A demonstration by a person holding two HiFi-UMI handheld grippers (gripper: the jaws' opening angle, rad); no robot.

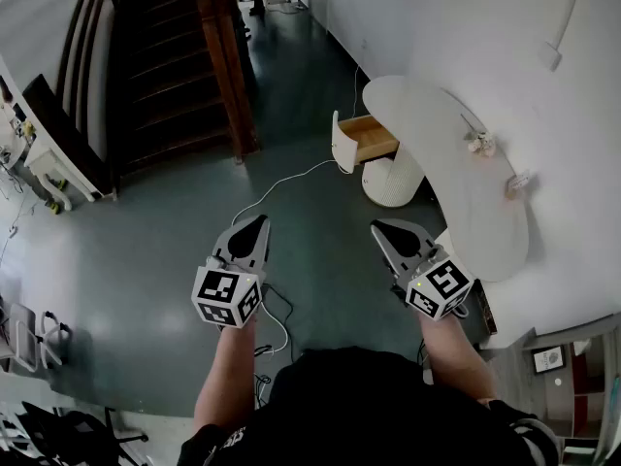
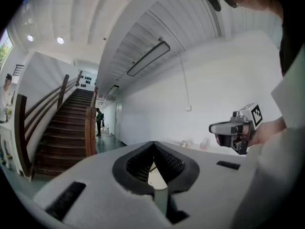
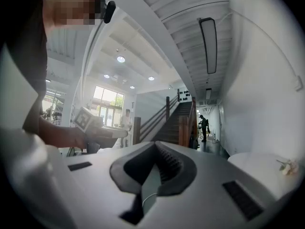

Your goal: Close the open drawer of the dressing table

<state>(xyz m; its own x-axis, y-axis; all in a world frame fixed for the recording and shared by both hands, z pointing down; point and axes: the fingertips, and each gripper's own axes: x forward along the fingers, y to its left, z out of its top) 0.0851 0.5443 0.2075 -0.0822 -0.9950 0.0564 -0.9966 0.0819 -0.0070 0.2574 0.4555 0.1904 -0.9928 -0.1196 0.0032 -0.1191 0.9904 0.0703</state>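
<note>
The white dressing table [image 1: 490, 216] stands against the wall on the right. Its drawer [image 1: 369, 140] is pulled out to the left, showing a wooden inside and a white front panel [image 1: 341, 144]. My left gripper [image 1: 258, 223] and right gripper [image 1: 379, 229] hover side by side over the floor, well short of the drawer and pointing forward. Both are shut with nothing between the jaws. In the left gripper view the tips [image 2: 153, 144] meet, and the right gripper [image 2: 229, 128] shows off to the right. The right gripper view shows its tips [image 3: 155, 144] closed and the table top [image 3: 267, 168] at the lower right.
A white round stool [image 1: 393, 179] sits under the table beside the drawer. Small ornaments [image 1: 480, 145] lie on the table top. A white cable [image 1: 283, 181] runs across the dark floor. A wooden staircase [image 1: 165, 66] with a post [image 1: 229, 66] rises ahead left. Equipment [image 1: 44, 173] lines the left.
</note>
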